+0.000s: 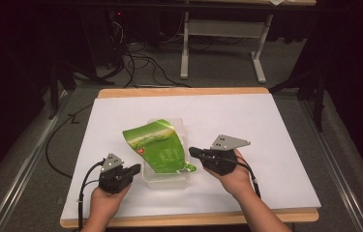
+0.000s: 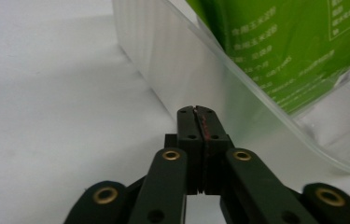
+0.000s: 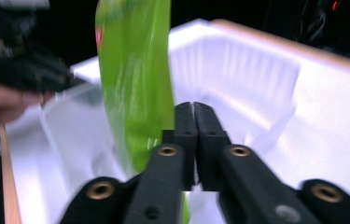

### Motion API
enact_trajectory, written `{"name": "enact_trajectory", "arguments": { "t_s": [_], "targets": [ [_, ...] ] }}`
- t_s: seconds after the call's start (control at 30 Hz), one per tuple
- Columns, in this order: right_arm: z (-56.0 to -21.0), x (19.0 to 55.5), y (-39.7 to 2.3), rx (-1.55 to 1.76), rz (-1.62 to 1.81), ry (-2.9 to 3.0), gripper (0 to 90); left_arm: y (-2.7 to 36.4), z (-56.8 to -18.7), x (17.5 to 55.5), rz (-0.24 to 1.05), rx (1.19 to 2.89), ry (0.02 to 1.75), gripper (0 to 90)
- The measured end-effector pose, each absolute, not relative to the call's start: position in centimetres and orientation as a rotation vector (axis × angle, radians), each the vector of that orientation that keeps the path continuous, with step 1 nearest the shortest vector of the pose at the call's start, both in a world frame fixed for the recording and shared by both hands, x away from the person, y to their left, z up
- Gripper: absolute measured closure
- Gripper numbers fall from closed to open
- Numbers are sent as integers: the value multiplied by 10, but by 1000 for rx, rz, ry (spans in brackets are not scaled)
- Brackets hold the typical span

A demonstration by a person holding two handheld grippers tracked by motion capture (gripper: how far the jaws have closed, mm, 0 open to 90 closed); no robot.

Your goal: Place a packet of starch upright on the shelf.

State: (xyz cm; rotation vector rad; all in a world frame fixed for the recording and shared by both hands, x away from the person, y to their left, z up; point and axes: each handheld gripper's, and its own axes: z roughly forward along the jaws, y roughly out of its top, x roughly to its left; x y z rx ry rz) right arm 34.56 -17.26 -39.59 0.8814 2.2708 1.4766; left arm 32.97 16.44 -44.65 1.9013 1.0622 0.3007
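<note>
Left gripper (image 2: 196, 112), jaws pressed together on nothing, just beside the clear container (image 2: 172, 70). Right gripper (image 3: 194, 106), likewise pressed together and empty, at the container's other side. Inside leans the green pouch (image 1: 157, 145); its white print is too blurred to read.

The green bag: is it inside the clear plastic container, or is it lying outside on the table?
Inside. The green bag stands tilted in the clear container, its top leaning out over the rim.
</note>
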Motion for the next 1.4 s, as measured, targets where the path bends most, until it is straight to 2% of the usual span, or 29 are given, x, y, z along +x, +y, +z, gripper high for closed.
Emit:
{"name": "enact_trajectory", "arguments": {
  "t_s": [0.27,0.53,0.77,0.87,0.93,0.97,1.0,1.07,1.17,1.2,1.23,1.37,1.4],
  "targets": [
    [-424,336,-146,871,1199,2407,900,155,-450,330,276,1923,1047,900],
    [-441,342,-116,867,1169,2420,900,156,-450,330,269,1916,1056,900],
    [-425,338,-137,917,1276,2352,886,157,-450,331,268,1917,1060,876],
    [-407,337,-148,947,1413,2270,811,157,-450,330,272,1917,1058,872],
    [-399,338,-148,954,1502,2221,663,157,-450,330,273,1918,1056,868],
    [-399,338,-148,954,1502,2221,663,157,-450,330,273,1918,1056,867],
    [-394,342,-143,971,1559,2189,520,157,-450,330,275,1916,1057,866],
    [-394,351,-136,1002,1564,2184,475,157,-450,330,274,1914,1058,863],
    [-397,361,-130,1033,1584,2214,489,157,-450,330,274,1913,1057,862],
    [-399,364,-126,1037,1576,2232,522,158,-450,330,273,1914,1056,861],
    [-401,366,-124,1031,1585,2257,617,158,-450,330,272,1912,1056,861],
    [-406,366,-124,1019,1599,2288,791,158,-450,330,268,1913,1057,862],
    [-408,365,-125,1012,1591,2290,810,157,-450,330,269,1912,1058,862]
  ]
}}
